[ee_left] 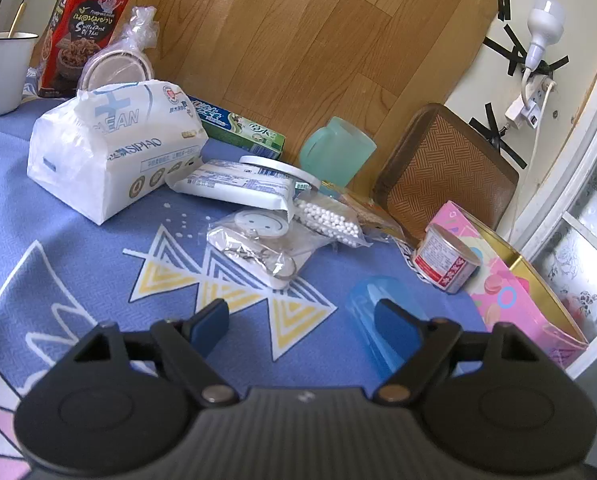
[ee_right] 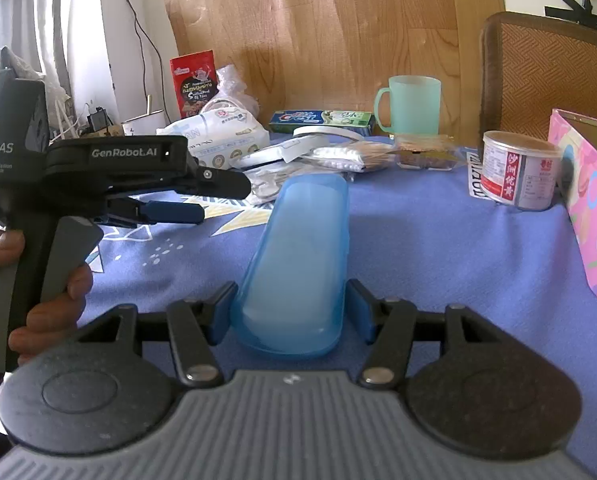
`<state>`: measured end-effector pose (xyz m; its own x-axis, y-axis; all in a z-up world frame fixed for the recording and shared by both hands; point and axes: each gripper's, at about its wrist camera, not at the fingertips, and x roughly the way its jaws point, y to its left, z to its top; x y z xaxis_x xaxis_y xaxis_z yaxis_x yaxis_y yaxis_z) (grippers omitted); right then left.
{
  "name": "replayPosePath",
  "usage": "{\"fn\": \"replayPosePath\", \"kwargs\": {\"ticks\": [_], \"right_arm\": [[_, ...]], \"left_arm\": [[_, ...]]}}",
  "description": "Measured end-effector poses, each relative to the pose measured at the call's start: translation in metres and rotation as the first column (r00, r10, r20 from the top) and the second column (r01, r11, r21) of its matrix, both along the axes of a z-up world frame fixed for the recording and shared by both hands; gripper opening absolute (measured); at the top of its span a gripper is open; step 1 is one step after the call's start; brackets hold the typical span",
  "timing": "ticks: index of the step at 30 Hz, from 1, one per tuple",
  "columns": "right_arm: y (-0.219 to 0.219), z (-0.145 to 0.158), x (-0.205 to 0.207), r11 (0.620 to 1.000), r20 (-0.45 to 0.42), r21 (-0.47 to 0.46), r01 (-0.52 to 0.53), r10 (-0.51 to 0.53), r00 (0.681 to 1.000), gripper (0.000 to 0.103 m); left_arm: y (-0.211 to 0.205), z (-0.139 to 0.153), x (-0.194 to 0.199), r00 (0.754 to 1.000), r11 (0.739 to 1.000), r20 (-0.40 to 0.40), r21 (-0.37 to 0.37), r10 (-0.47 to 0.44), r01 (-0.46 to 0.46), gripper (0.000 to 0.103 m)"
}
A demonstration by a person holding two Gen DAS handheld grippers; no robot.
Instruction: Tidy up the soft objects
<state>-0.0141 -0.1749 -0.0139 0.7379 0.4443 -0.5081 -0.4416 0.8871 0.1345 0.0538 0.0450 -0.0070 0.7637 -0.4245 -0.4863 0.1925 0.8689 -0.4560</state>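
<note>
A translucent blue case (ee_right: 298, 248) lies lengthwise between the fingers of my right gripper (ee_right: 290, 308), whose pads press its near end from both sides. In the left wrist view the same blue case (ee_left: 368, 300) sits just beyond my left gripper's right finger. My left gripper (ee_left: 302, 320) is open over the blue tablecloth (ee_left: 58, 240) with nothing between its pads. It shows side-on as the left gripper (ee_right: 222, 200), held by a hand (ee_right: 58, 300). Soft items lie further back: a white tissue pack (ee_left: 110, 152), a flat wipes pack (ee_left: 234, 186), a clear bag with a smiley disc (ee_left: 258, 240) and a bag of white beads (ee_left: 330, 220).
A tin can (ee_left: 446, 260) and an open pink box (ee_left: 510, 292) stand at the right edge. A green mug (ee_left: 338, 152), toothpaste box (ee_left: 238, 128), red snack bag (ee_left: 86, 28) and enamel mug (ee_left: 2, 72) line the back. A woven chair back (ee_left: 446, 168) rises behind the table.
</note>
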Motion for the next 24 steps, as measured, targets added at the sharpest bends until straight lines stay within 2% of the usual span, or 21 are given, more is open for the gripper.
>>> {"fn": "replayPosePath", "kwargs": {"ticks": [17,21,24], "right_arm": [[0.0036,0.0001,-0.0012,1.0,0.008,-0.023,-0.01,0.01,1.0,0.061],[0.004,0.0001,-0.0014,1.0,0.008,-0.02,-0.013,0.013,1.0,0.061],[0.0031,0.0003,-0.0015,1.0,0.006,-0.012,-0.017,0.017,1.0,0.06]], "left_arm": [[0.0012,-0.0005,-0.0001,1.0,1.0,-0.006,-0.017,-0.011,0.011,0.083],[0.0038,-0.0002,0.0004,0.999,0.998,-0.023,-0.05,-0.041,0.04,0.083],[0.0028,0.0009,-0.0046,0.995,0.989,-0.053,-0.119,-0.09,0.083,0.083]]}}
